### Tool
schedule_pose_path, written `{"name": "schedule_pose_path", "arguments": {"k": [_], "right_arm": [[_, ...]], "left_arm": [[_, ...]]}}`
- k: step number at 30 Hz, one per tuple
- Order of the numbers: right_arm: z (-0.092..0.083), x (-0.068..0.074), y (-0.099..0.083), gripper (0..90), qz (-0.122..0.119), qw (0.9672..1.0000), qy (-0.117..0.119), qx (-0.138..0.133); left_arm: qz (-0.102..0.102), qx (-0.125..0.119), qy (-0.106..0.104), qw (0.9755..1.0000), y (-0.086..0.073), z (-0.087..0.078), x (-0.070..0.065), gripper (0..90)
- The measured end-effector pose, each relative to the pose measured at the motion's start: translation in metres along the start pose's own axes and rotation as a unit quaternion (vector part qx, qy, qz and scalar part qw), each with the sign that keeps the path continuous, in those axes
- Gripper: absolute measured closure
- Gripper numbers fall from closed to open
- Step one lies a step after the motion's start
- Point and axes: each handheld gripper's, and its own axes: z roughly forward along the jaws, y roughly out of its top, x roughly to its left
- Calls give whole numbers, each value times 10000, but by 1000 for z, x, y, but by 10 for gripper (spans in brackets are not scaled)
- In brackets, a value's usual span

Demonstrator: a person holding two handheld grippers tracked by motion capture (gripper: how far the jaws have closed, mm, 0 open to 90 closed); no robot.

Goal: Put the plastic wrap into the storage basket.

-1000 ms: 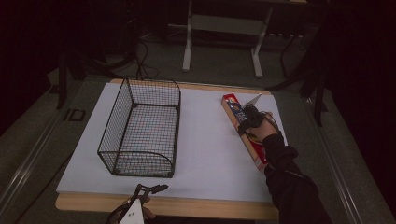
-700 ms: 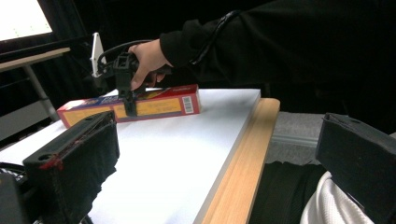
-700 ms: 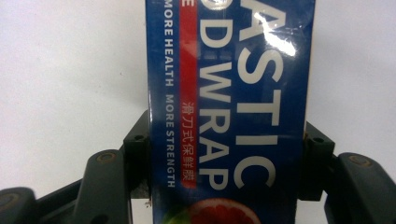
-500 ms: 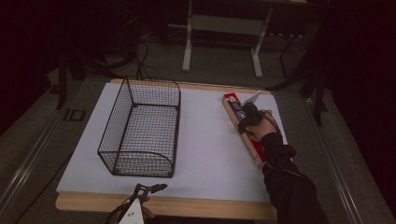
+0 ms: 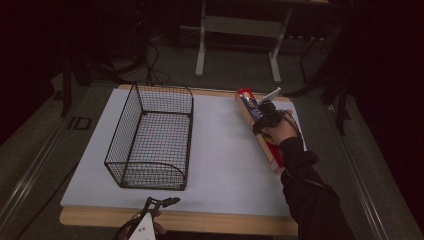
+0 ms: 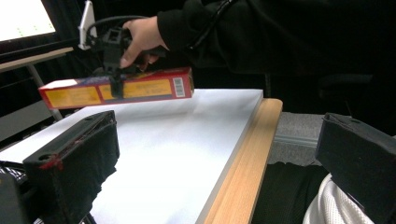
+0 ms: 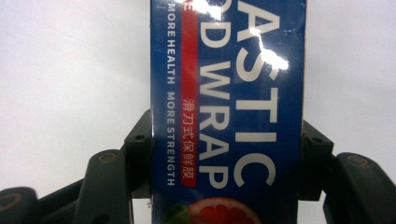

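White table point(image 5: 225, 165) with a wire basket point(image 5: 152, 137) near its left edge. The plastic wrap box point(image 5: 257, 127) hangs just above the right edge, right gripper point(image 5: 264, 116) clamped across it. Left gripper point(image 5: 159, 203) at the front edge, jaws wide, empty.

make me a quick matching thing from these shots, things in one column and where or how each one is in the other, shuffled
Things:
1. plastic wrap box
2. wire basket
3. left tool
4. right tool

States:
a. open, at the table's near edge
b. stands on the left part of the white board
c. shut on the box
d. held off the table, gripped mid-length

Pairs: 1-d, 2-b, 3-a, 4-c
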Motion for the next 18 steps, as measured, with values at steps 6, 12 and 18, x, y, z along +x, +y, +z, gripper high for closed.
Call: {"name": "schedule_pose_path", "arguments": {"k": [6,12,18], "right_arm": [[-20,14,8,398,-92,9998,37,-152],[-42,30,17,398,-180,9992,38,-342],[-60,48,25,398,-267,9982,110,-529]], "left_arm": [[-20,-14,26,10000,0,0,1,1],[-31,6,4,10000,0,0,0,1],[-37,4,13,10000,1,-1,0,1]]}}
